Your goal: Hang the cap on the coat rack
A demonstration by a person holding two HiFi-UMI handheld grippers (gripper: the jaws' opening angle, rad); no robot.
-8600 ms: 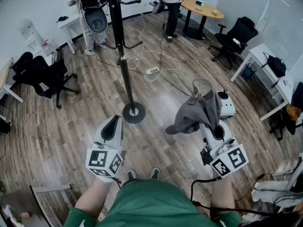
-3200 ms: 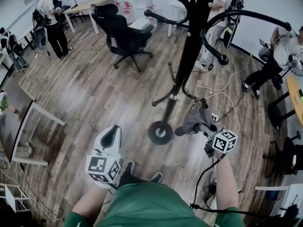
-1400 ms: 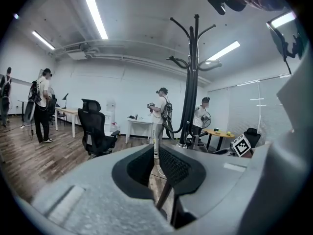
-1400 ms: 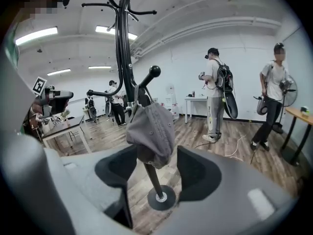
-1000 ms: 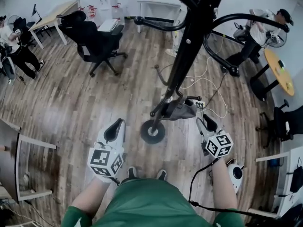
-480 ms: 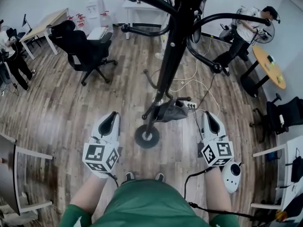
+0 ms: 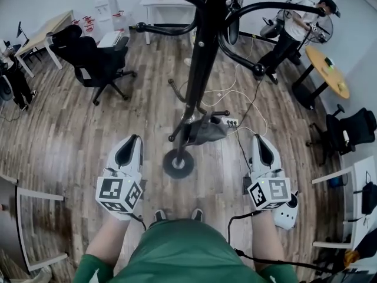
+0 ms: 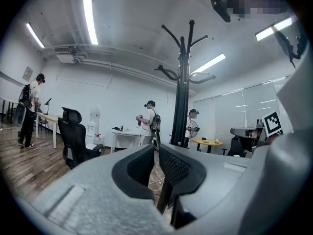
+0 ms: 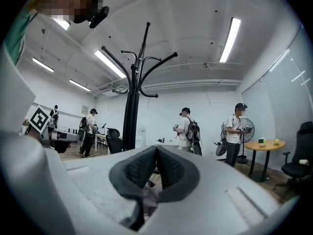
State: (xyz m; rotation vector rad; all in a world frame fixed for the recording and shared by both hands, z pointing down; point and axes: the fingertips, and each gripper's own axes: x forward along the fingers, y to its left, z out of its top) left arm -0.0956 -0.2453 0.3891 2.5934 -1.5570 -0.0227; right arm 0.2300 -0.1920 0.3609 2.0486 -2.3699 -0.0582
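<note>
Hanging on a low peg (image 7: 222,113) of the coat rack (image 7: 200,58), the cap (image 7: 207,132) could be dislodged if bumped by the closed, empty left gripper (image 7: 132,140) or right gripper (image 7: 260,140)

Gripper (image 9: 156,152) just closed, empty, coat rack (image 9: 130,116) beyond

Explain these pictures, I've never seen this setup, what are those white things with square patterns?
They are two hand-held grippers, one per hand. The head view looks down from a camera on the person's head: left gripper, right gripper. The other two views come from cameras riding on the grippers, looking along their jaws. Both are shut and empty; the right one's jaws have just closed on nothing. The grey cap hangs on a low hook of the black coat rack on the wooden floor.
</note>
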